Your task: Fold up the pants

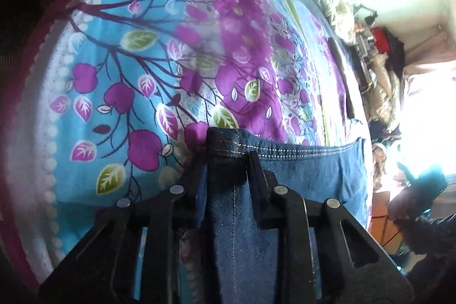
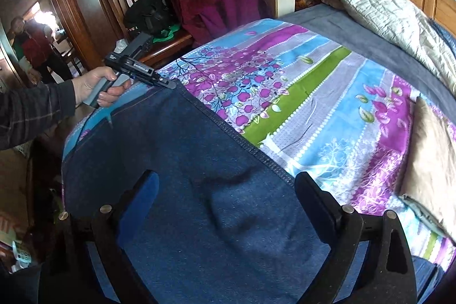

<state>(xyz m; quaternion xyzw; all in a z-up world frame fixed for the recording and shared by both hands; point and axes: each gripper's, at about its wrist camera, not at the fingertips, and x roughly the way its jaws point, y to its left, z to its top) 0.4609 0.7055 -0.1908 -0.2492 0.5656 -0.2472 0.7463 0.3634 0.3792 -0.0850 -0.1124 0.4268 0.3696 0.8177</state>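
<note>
One pair of denim pants (image 2: 182,175) lies on the bed (image 2: 313,110), beneath the right gripper's (image 2: 228,184) two spread fingers. The left gripper's (image 1: 225,158) two fingers pinch its stitched hem. One hand (image 2: 97,87) holds that gripper. Two pillows beyond.

Dark blue denim pants (image 2: 182,161) with pale stitching lie between the black right gripper's (image 2: 226,184) fingers; ahead, a bedsheet (image 2: 327,93) striped turquoise, purple, green, with purple fruit trees.
</note>
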